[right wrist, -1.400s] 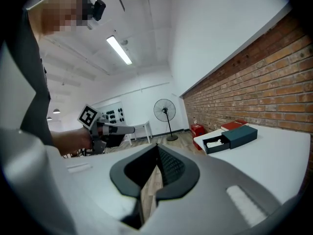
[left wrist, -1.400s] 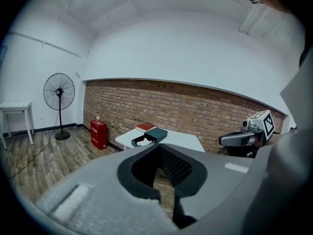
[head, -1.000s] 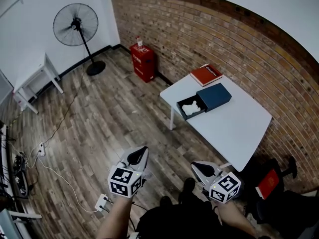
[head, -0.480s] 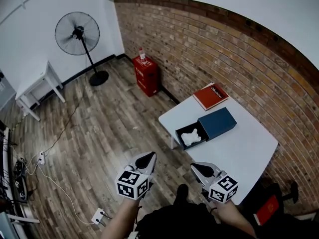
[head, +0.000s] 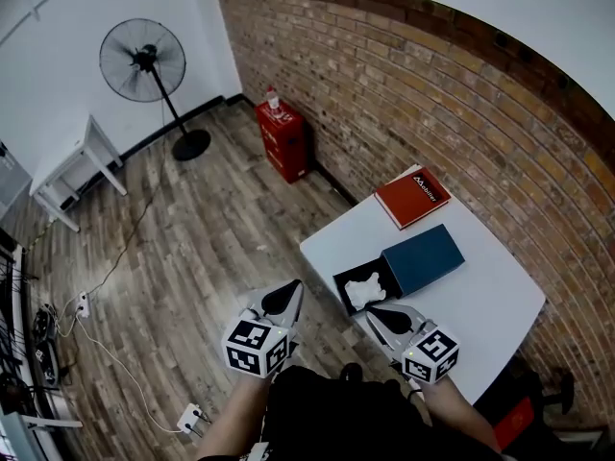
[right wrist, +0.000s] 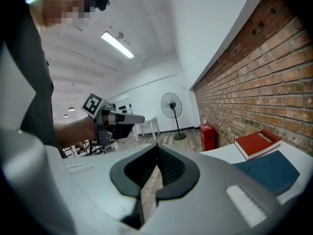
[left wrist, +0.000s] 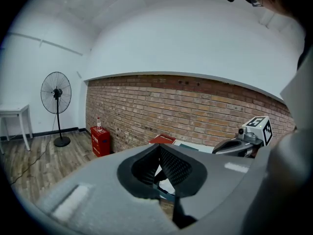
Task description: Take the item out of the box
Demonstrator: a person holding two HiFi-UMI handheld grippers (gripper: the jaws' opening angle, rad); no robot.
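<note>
Both tools hang low at the bottom centre of the head view, tips aimed toward the white rectangular surface point(head: 480, 305). This looks like an approach, not a grasp. The grey left tool point(head: 285, 294) and grey right tool point(head: 378, 312) each have jaws closed together on nothing. The open black box point(head: 340, 282) sits at the surface's lower-left edge, with its dark blue cover point(head: 423, 257) touching it at the upper right, so the contents lie exposed. Inside lies the item point(head: 365, 288), a white, crumpled, soft-looking lump.
</note>
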